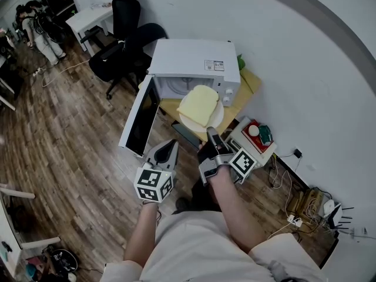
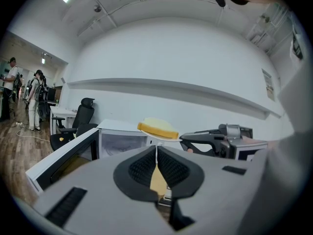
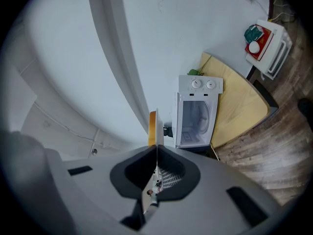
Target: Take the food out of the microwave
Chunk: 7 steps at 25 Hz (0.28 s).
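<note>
1. Right gripper: clenched on the near rim of a white plate. The right gripper view shows the rim as a thin edge pinched between the pads.
2. Left gripper: jaws together with nothing between them. It hangs low, near the open door.
3. Food: one slice of bread lies flat on the plate. The plate is in the air in front of the microwave, over the front edge of the desk.
4. The cavity looks empty in the right gripper view, so I judge the food already out.
5. Key relation: the plate reaches straight out from the right jaws toward the microwave front and is carried only by its near rim. The slice's longer side seems to run along that same line, away from the gripper.
6. The right hand has the load and the left is well apart from it. Setting down likely needs bare desk, seen at the right-hand corner.
7. Risk: a rim hold may let the far side dip and the slice slide.
8. Count: one microwave, one plate, one slice, two grippers.
</note>
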Tool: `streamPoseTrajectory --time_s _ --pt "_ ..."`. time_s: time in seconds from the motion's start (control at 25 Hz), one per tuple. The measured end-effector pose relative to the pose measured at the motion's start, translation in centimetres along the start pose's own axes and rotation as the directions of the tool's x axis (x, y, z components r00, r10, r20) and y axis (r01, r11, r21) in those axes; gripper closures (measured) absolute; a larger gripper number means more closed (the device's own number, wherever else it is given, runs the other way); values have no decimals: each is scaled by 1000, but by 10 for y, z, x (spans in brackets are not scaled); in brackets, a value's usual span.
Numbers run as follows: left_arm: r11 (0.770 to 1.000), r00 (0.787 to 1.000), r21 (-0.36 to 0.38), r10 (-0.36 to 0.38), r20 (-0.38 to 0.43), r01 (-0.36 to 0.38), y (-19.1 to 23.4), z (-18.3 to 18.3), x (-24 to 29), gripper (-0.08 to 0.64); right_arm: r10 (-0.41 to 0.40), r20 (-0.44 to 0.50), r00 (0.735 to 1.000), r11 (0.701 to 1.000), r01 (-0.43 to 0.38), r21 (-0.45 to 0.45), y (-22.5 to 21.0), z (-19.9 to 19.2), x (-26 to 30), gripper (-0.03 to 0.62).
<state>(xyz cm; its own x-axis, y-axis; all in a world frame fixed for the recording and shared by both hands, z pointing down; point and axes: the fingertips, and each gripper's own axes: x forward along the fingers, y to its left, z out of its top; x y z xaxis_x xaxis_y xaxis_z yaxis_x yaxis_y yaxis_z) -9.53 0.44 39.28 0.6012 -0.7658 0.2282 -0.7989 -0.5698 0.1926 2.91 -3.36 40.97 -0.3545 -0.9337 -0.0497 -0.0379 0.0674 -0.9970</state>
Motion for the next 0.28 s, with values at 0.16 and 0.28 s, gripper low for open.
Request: streamPoseTrajectory --time_s 0.16,0.28 --pt "1000 1000 0 -2 -3 2 0 -1 1 546 -9 2 1000 1000 9 1 -4 1 0 588" --pt "1000 1000 0 0 -3 0 1 -2 2 546 -10 4 1000 1000 10 7 -5 3 0 588"
